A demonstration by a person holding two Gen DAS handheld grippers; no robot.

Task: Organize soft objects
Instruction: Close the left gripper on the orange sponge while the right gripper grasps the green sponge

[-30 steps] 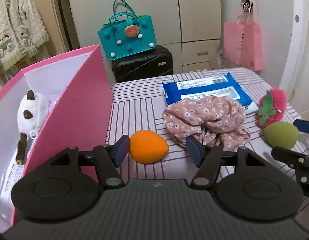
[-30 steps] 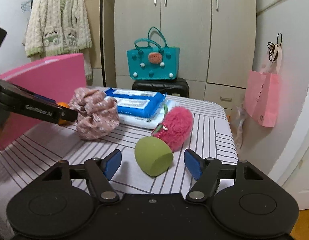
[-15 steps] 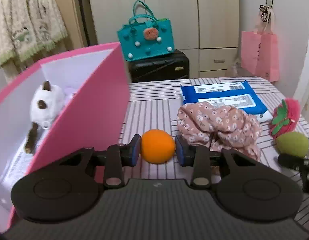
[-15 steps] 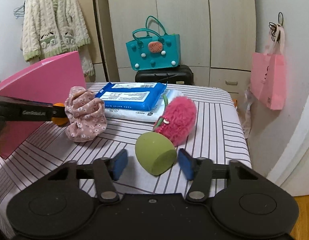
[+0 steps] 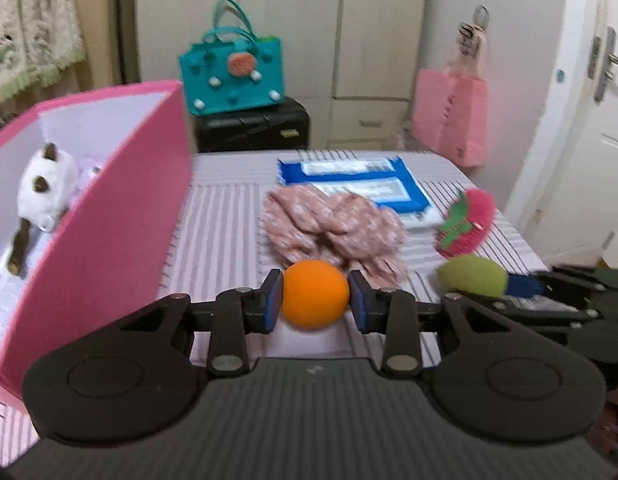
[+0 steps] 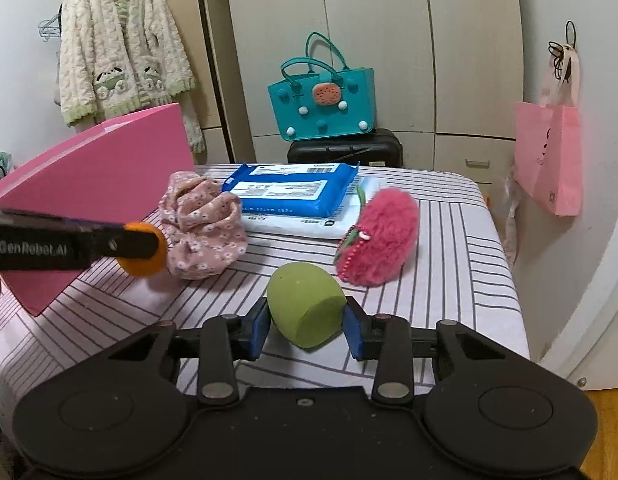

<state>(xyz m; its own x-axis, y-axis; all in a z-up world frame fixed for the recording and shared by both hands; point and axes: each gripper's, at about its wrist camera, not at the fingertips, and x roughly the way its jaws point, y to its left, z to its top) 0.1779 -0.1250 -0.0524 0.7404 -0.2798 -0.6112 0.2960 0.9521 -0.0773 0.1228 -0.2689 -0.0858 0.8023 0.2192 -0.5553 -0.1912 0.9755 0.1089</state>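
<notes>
Pinching: left gripper clamps orange sponge, right gripper just closed onto green sponge.

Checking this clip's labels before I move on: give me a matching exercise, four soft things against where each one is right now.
Things:
1. orange sponge
2. green sponge
3. white plush cat
4. floral cloth

Places:
A. inside the pink box
B. on the striped cover, by the blue pack
C. between the pads of the right claw
D. between the pads of the left claw

Pairs: 1-D, 2-C, 3-A, 4-B
</notes>
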